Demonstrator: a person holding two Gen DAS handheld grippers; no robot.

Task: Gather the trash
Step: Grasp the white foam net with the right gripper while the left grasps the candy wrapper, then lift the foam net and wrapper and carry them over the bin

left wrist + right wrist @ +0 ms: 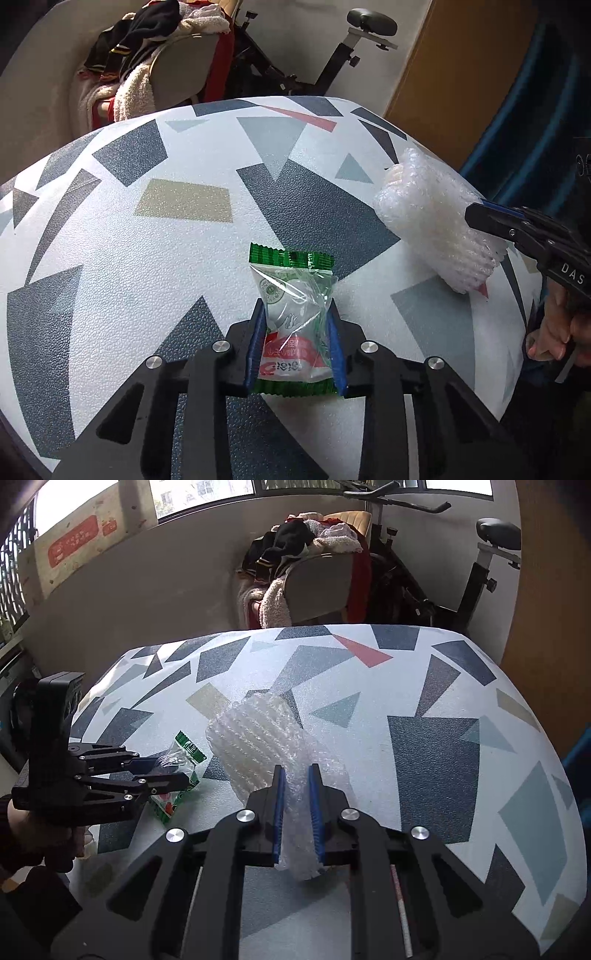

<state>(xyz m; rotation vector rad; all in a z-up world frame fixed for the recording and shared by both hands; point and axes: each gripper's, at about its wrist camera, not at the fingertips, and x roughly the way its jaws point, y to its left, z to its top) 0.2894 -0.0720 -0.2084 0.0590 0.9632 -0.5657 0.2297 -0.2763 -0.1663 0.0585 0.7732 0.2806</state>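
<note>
The snack wrapper (295, 314) — green-edged, clear film, crinkled — is pinched between the blue pads (256, 343) of the left hand-held gripper (295, 332), w/ its far end sticking out past the fingertips over the bench (110, 240); whether it is lifted clear or touching the surface cannot be told. The bubble wrap roll (258, 738) is clamped at its near end by the right hand-held gripper (297, 805), most of the roll reaching out unsupported beyond the tips and appearing to rest on the bench. Risk is judged mainly from these grips: the film is slick and thin, so the wrapper could be slipped out sideways if the clamp is eased or the carry is jerky. The roll is held only at a squashed end — it may be unrolled, sagged or dragged across the patterned cover, esp. if lifted fast. The two items sit near each other, so one could be knocked by the other hand-held gripper. No bin is seen in either view, so the drop-off spot is unknown.
</note>
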